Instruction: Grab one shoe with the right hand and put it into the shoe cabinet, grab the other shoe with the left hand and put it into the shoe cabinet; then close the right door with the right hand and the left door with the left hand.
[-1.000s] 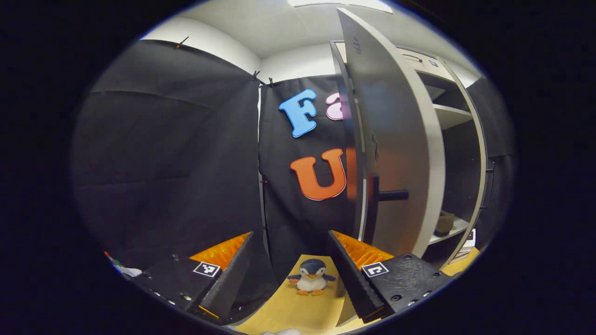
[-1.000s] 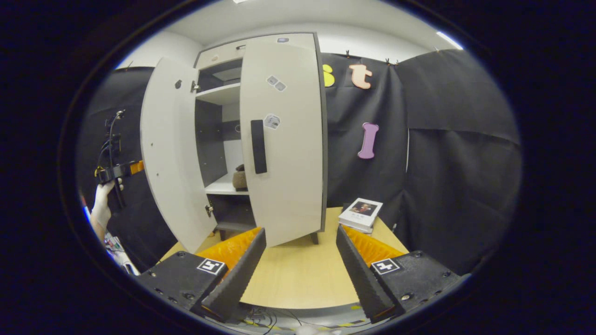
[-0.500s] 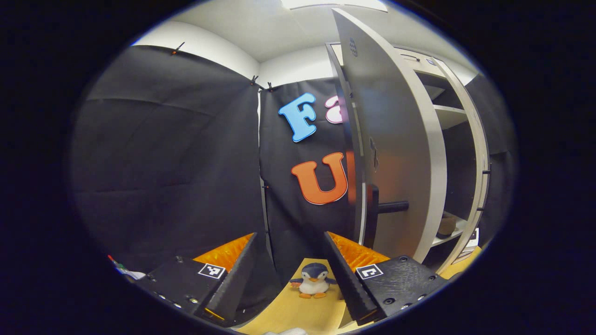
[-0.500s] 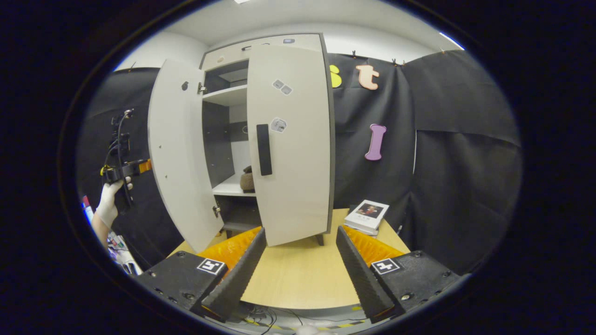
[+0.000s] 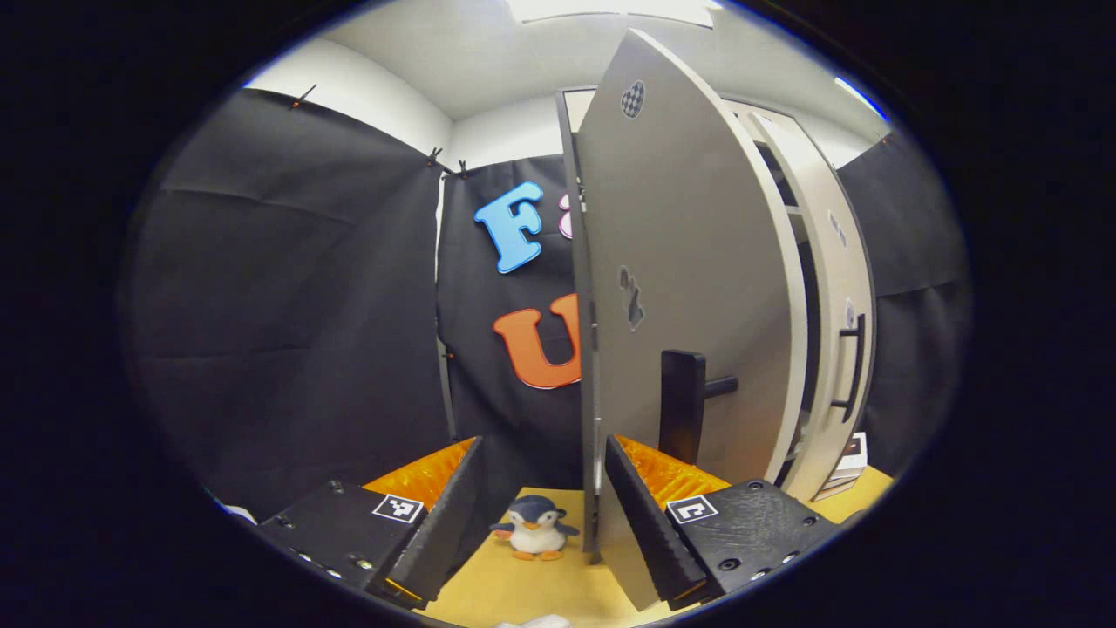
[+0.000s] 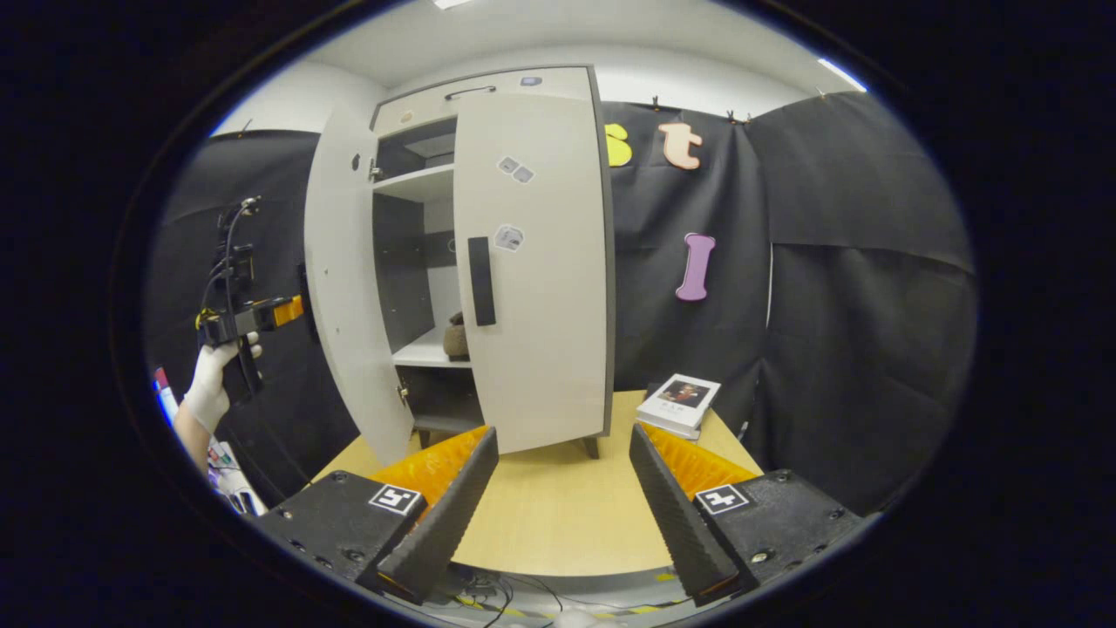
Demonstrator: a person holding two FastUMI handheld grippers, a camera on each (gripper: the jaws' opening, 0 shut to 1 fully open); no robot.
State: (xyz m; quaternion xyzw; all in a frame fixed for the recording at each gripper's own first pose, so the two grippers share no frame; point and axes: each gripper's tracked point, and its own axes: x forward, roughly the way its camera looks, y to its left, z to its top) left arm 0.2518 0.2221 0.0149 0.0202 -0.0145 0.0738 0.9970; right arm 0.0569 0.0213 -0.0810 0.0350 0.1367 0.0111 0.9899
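Observation:
The pale shoe cabinet stands on the wooden table. Its right door lies against the cabinet front, black handle facing me. The left door is partly open, and through the gap a brown shoe rests on a shelf. In the right gripper view a gloved hand holds my left gripper just outside the left door. In the left gripper view, my left gripper is open, close to the left door and its handle. My right gripper is open above the table.
A toy penguin sits on the table left of the cabinet, between my left fingers in the left gripper view. A stack of books lies at the cabinet's right. Black cloth walls close in the booth on all sides.
The left door has swung part of the way toward the cabinet. My left gripper has moved with it, closer to the door's outer face. The right gripper has barely shifted.

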